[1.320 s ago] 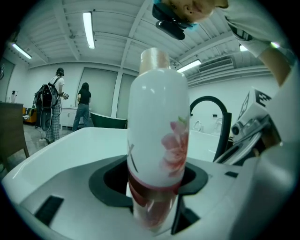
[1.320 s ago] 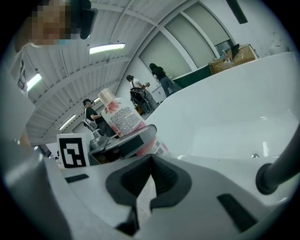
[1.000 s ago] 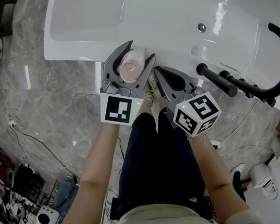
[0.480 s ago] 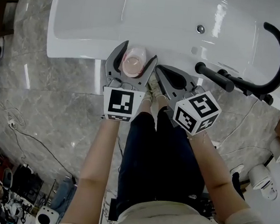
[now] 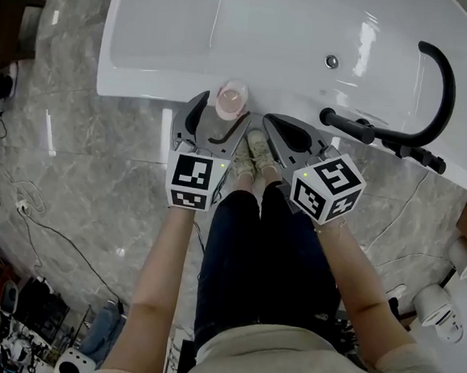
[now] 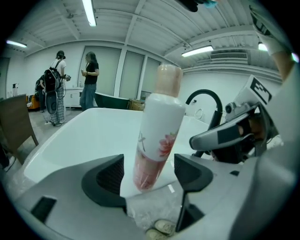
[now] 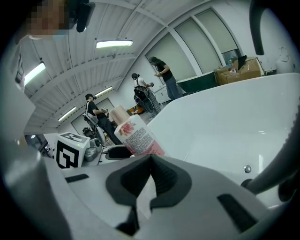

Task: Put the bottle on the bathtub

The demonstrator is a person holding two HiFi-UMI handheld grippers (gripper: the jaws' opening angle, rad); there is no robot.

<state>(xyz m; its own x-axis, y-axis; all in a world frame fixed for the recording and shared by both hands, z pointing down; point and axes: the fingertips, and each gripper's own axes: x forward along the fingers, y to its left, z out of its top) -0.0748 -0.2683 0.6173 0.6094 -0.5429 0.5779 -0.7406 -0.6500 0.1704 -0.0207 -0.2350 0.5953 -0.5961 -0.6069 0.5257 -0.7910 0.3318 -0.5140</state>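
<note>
Nearest to us, our shoes (image 5: 257, 150) stand on the grey stone floor (image 5: 89, 161), close against the white bathtub (image 5: 144, 93). We hold the left gripper (image 5: 223, 109) with its jaws wide apart. The bottle (image 5: 231, 99) stands between them, and the left gripper view shows a gap on either side, so neither pad touches it. The right gripper (image 5: 267, 121) sits just beside the left one, its jaws pressed together with nothing between them. The bottle, white with a pink flower print and a pale pink cap, stands on the near rim of the bathtub. Farther in we see a small metal fitting (image 5: 331, 62) in the tub and, to the right, a curved black tap (image 5: 442, 74). Beyond the tub, several people (image 6: 89, 79) stand across the room.
</note>
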